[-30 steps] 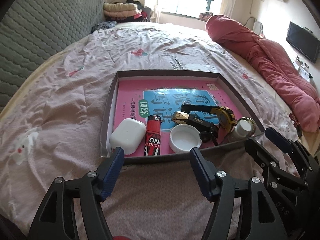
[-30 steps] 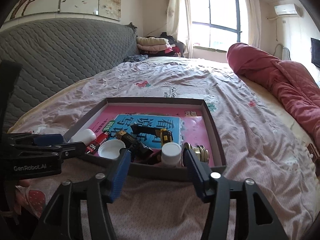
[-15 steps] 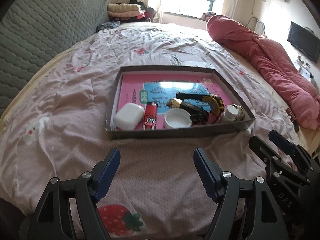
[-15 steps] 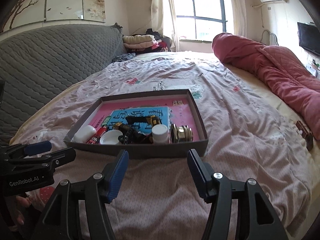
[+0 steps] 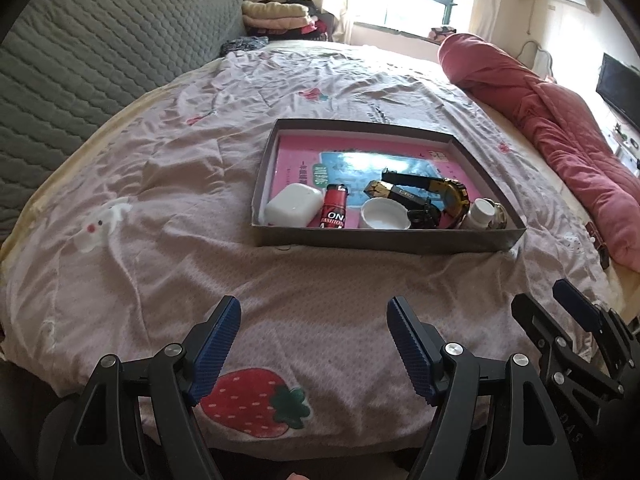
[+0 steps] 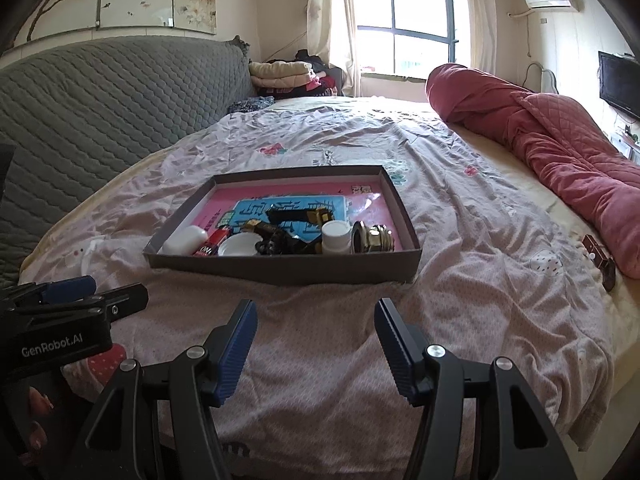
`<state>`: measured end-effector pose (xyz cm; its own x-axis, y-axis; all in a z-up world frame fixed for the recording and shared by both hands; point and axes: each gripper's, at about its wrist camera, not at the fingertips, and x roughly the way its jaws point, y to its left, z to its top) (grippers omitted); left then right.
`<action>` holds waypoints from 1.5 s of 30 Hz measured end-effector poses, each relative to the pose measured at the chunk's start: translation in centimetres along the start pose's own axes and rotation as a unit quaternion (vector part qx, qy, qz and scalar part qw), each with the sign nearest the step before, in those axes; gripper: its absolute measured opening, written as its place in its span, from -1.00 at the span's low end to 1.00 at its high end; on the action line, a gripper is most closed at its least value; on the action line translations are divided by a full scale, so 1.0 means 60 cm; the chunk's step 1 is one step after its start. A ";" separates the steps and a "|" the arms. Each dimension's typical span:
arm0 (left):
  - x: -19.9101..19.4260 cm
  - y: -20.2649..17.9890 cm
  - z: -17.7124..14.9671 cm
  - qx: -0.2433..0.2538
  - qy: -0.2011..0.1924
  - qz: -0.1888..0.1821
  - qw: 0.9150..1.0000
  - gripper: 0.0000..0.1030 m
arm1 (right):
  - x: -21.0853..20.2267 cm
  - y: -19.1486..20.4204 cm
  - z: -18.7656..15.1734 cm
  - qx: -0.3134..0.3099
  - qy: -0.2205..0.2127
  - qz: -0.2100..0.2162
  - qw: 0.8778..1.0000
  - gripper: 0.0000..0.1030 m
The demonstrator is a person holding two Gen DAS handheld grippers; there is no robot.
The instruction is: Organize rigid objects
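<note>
A shallow brown box (image 5: 376,243) (image 6: 280,270) lies on the bed with a pink book as its floor. Along its near side sit a white earbud case (image 5: 294,204), a red lighter (image 5: 334,211), a white lid (image 5: 383,213), a black-and-gold watch (image 5: 424,194), a white-capped bottle (image 5: 480,214) (image 6: 335,236) and a brass fitting (image 6: 372,237). My left gripper (image 5: 314,322) is open and empty, well short of the box. My right gripper (image 6: 316,318) is open and empty, also short of the box.
A pink floral bedsheet (image 5: 160,184) covers the bed. A rolled red quilt (image 6: 560,152) lies along the right side. A grey quilted headboard (image 6: 100,92) stands at the left. Small dark objects (image 6: 598,254) lie at the bed's right edge.
Both grippers have pulled back from the box toward the bed's near edge, so the box looks smaller and farther. Both stay open. The objects in the box have not moved.
</note>
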<state>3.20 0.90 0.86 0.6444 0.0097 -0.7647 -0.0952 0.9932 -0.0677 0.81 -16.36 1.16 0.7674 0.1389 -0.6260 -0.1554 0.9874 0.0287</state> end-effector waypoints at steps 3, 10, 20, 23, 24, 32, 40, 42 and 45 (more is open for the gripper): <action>-0.003 -0.001 -0.005 0.005 -0.002 0.002 1.000 0.49 | 0.001 0.005 -0.007 -0.003 0.006 0.000 1.000 0.17; -0.006 -0.008 -0.011 0.015 -0.008 -0.003 1.000 0.49 | 0.004 -0.004 -0.012 0.007 0.011 0.002 1.000 0.17; 0.004 -0.018 -0.017 0.023 -0.007 -0.004 1.000 0.49 | 0.018 -0.018 -0.016 0.024 0.024 0.008 0.999 0.17; 0.008 -0.018 -0.019 0.021 -0.002 -0.006 1.000 0.49 | 0.020 -0.020 -0.016 0.026 0.025 0.008 0.999 0.17; 0.009 -0.019 -0.019 0.021 -0.001 -0.005 1.000 0.49 | 0.021 -0.020 -0.017 0.025 0.026 0.008 0.999 0.17; 0.010 -0.018 -0.021 0.021 0.003 -0.001 1.000 0.49 | 0.023 -0.013 -0.019 0.016 0.031 0.008 0.999 0.17; 0.004 -0.023 -0.021 0.026 0.000 -0.002 1.000 0.49 | 0.023 -0.011 -0.019 0.011 0.032 0.007 0.999 0.17; 0.003 -0.024 -0.022 0.026 0.000 -0.002 1.000 0.49 | 0.023 -0.011 -0.019 0.011 0.031 0.007 0.999 0.17; 0.003 -0.023 -0.022 0.025 0.002 -0.002 1.000 0.49 | 0.023 -0.011 -0.019 0.012 0.032 0.006 0.999 0.17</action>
<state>2.45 -0.62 -0.03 0.6418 0.0050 -0.7668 -0.0543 0.9978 -0.0389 1.23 -16.88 -0.62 0.7236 0.1457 -0.6746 -0.1489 0.9874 0.0536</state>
